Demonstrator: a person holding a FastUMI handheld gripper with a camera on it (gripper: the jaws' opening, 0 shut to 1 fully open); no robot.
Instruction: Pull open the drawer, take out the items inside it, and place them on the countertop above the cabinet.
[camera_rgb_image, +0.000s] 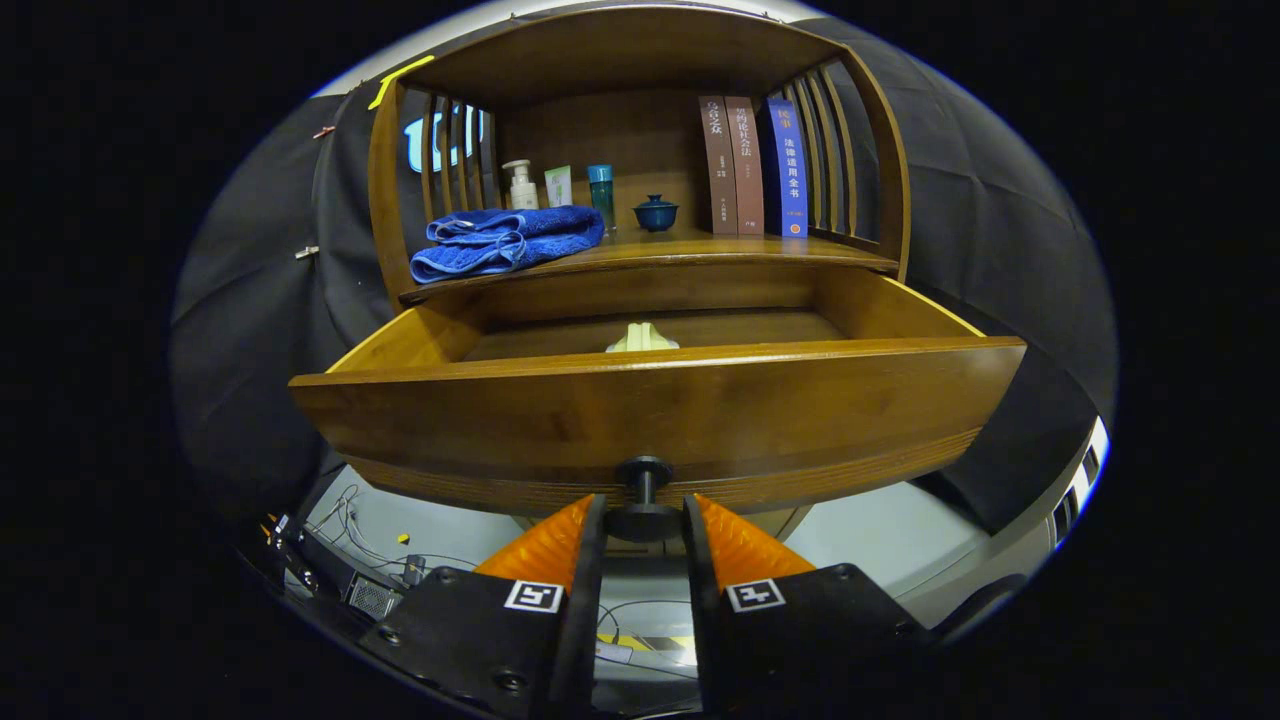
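Claw (645, 520) clamped on small black round knob (645, 497) of pulled-out brown wooden drawer (660, 415); pale cream item (642, 339) inside, straight ahead, above, frame centre.

Wooden drawer (655, 410), pulled well out of the cabinet, its curved front panel facing the tool (645, 520). A dark round knob (645, 500) at the panel's lower middle sits between the two fingers, which press on it from both sides. Inside, a pale cream item (642, 338) lies on the drawer floor, just behind the front panel, partly hidden.
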